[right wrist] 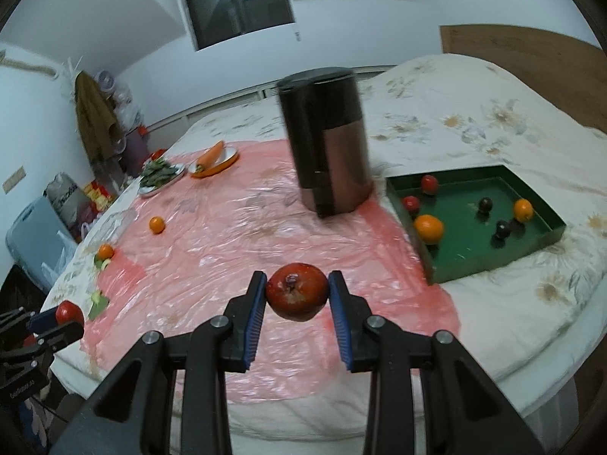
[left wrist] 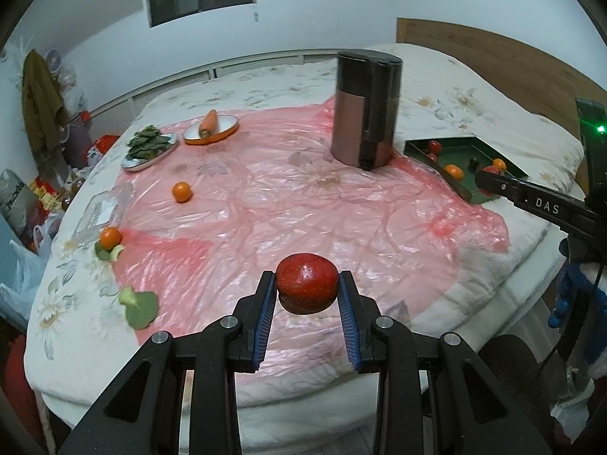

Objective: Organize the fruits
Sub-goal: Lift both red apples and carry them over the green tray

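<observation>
Over the pink sheet [right wrist: 235,235]: both grippers loaded, tray to the right.
Right gripper [right wrist: 296,292] is clamped on an apple [right wrist: 296,291], stem end facing the camera; left gripper [left wrist: 307,289] is clamped on another apple [left wrist: 307,288]. Green tray [right wrist: 546,237] lies ahead and right of both, beside the dark canister [right wrist: 326,140]. Right hand is nearer, so it likely drops first. Two oranges [left wrist: 181,192] remain loose far left.

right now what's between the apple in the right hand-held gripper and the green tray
Only bare pink plastic sheet between the apple and the green tray, per the right wrist view.
</observation>
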`<state>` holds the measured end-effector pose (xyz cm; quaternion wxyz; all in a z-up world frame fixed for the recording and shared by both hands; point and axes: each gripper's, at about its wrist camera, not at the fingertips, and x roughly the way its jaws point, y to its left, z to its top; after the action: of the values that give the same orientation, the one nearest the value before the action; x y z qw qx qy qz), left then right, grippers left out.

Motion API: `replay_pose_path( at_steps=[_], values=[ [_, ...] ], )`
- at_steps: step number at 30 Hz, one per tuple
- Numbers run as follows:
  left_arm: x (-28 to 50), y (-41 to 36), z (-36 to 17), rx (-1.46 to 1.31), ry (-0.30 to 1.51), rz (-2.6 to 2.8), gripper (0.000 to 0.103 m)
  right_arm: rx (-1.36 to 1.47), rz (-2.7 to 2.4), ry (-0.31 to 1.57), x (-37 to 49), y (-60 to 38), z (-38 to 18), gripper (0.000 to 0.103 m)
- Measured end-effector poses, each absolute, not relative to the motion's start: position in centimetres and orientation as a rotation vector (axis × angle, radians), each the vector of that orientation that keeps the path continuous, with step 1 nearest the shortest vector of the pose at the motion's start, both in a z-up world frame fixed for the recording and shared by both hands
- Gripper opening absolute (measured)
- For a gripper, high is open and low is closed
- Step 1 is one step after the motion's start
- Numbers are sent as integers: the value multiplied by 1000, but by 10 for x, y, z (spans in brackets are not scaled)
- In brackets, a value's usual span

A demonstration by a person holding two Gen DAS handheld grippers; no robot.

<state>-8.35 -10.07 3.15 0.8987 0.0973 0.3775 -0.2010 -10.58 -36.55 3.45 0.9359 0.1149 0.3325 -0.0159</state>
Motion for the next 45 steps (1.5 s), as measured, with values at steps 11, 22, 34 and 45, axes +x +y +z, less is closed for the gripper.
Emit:
replay_pose_path(
  at_steps=[11,22,34,45],
  values=[
    [-54,-185,42,244,786,-549,28,314,-153,657,-102,-443,27,45],
    [-6,-281,48,262,763,-659,28,350,-247,644,-81,-521,18,45],
    [22,-371,30,333,747,-732,28,340,-320,635,-47,-590,6,45],
    [29,-428,11,384,739,-789,28,329,-368,651,-29,-627,-10,45]
  ],
)
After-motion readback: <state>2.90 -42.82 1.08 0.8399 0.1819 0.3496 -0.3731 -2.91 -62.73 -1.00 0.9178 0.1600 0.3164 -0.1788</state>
